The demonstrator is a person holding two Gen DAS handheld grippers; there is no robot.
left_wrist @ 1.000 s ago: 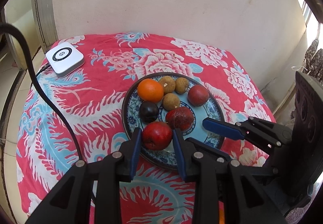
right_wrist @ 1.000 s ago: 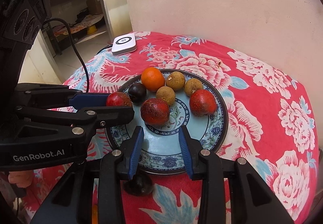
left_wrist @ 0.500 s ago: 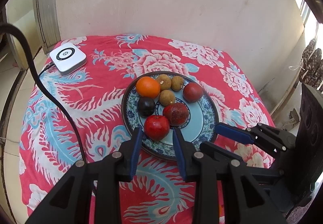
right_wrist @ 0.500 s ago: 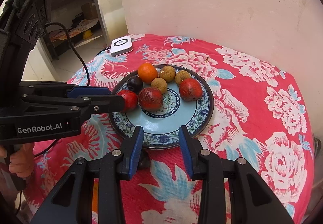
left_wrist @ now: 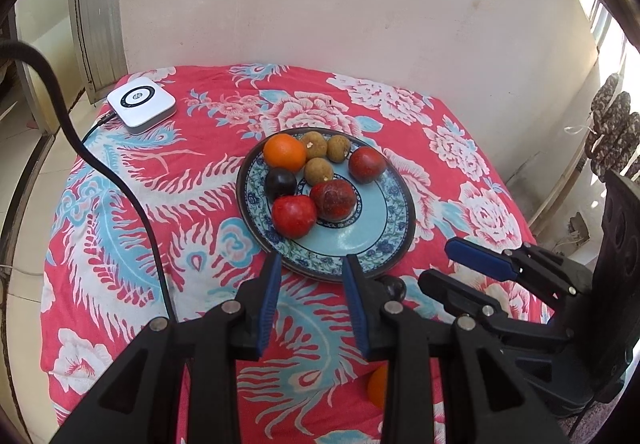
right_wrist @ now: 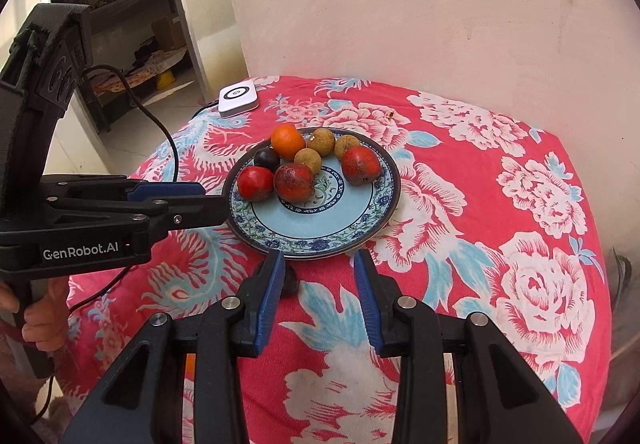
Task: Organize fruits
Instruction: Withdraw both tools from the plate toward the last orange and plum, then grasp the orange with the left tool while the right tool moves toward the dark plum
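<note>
A: Status on the fruit?

B: Blue patterned plate (right_wrist: 376,220) sits on the red floral cloth (right_wrist: 500,244). It holds an orange (right_wrist: 288,141) at 11 o'clock, a dark plum (right_wrist: 267,159) at 10, three brown longans (right_wrist: 308,161) near 12, and three red fruits (right_wrist: 294,182), one left, one centre, one right.

A: Grippers?

B: Left gripper (left_wrist: 311,286) has its fingers parted, nothing between them, tips over the plate's near rim. Right gripper (right_wrist: 319,282) is the same: parted, empty, at the plate's 6 o'clock edge.

A: Anything off the plate?

B: A small dark round thing (right_wrist: 290,280) lies on the cloth just beside the right gripper's left finger, probably another plum, but it's half hidden. An orange patch (left_wrist: 377,388) shows under the left gripper. A white puck device (left_wrist: 141,104) with its cable (left_wrist: 120,180) is at 10 o'clock.
</note>
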